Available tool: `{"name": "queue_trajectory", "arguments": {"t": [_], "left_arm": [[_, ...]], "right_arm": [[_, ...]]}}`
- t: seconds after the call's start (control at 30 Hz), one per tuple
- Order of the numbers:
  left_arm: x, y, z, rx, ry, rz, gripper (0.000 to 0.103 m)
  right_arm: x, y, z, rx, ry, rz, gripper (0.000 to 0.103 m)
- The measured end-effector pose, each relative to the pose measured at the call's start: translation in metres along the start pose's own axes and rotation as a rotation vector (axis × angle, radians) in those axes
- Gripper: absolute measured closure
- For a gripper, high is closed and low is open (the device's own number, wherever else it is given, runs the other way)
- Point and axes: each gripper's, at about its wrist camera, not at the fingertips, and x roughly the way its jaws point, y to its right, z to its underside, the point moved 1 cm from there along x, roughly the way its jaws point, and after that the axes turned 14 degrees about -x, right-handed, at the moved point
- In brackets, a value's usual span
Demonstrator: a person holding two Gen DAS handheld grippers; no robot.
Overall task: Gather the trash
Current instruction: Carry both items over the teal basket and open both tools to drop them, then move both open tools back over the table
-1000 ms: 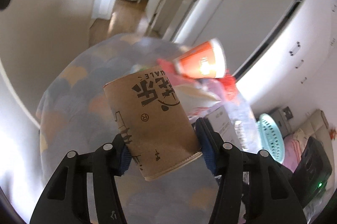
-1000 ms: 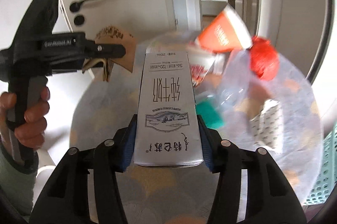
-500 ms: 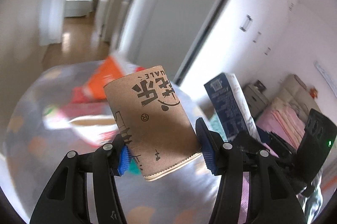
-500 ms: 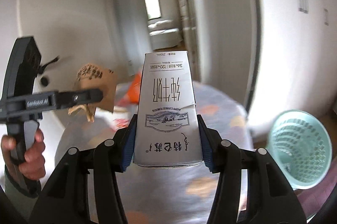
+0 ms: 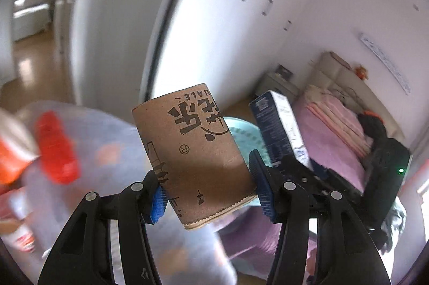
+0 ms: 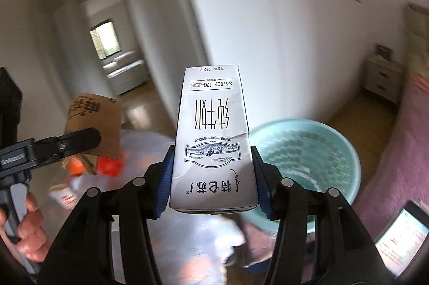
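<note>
Pinching a brown paper cup (image 5: pixel 195 150), the left tongs (image 5: pixel 211 191) match the right tongs (image 6: pixel 213 180) clamping a milk carton (image 6: pixel 213 140).

Both grippers, left gripper (image 5: pixel 210 192) and right gripper (image 6: pixel 211 184): black plastic fingers, blue ribbed pads (image 6: pixel 164 184), silver screws. Left hand (image 6: pixel 28 228): bare skin on a grey handle

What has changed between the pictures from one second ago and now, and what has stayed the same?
Both views have swung away from the cluttered table toward the teal basket, now filling the right wrist view. Nothing was let go: the left gripper still clamps the brown paper cup, and the right gripper the milk carton.
</note>
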Motion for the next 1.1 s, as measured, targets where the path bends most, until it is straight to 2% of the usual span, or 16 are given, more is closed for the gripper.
{"name": "queue_trajectory", "arguments": {"t": [0.2,0.3,0.47,0.57,0.6,0.7,0.73,0.83,0.97,1.1], "left_arm": [[0.087,0.036,0.001,0.071,-0.128,0.029,0.05],[0.13,0.041,0.009,0.088,-0.201,0.014,0.05],[0.187,0.036,0.025,0.073,-0.297,-0.004,0.05],[0.209,0.029,0.025,0.057,-0.314,-0.026,0.049],[0.21,0.026,0.024,0.057,-0.31,-0.026,0.048],[0.21,0.027,0.019,0.062,-0.262,-0.039,0.025],[0.205,0.027,0.018,0.058,-0.25,-0.026,0.025],[0.186,0.032,0.016,0.062,-0.228,0.01,0.025],[0.159,0.03,0.016,0.047,-0.203,0.048,0.025],[0.13,0.027,0.016,0.026,-0.154,0.074,0.025]], "right_arm": [[0.04,0.068,0.018,0.18,-0.137,0.111,0.053],[0.062,0.094,0.034,0.261,-0.214,0.139,0.053],[0.081,0.111,0.041,0.266,-0.283,0.229,0.053],[0.085,0.116,0.039,0.272,-0.298,0.232,0.053],[0.086,0.117,0.038,0.275,-0.3,0.237,0.053],[0.093,0.127,0.035,0.279,-0.302,0.246,0.049],[0.091,0.124,0.037,0.281,-0.3,0.246,0.045],[0.087,0.121,0.035,0.264,-0.281,0.269,0.045],[0.08,0.121,0.039,0.257,-0.255,0.251,0.045],[0.068,0.104,0.033,0.213,-0.228,0.229,0.045]]}}
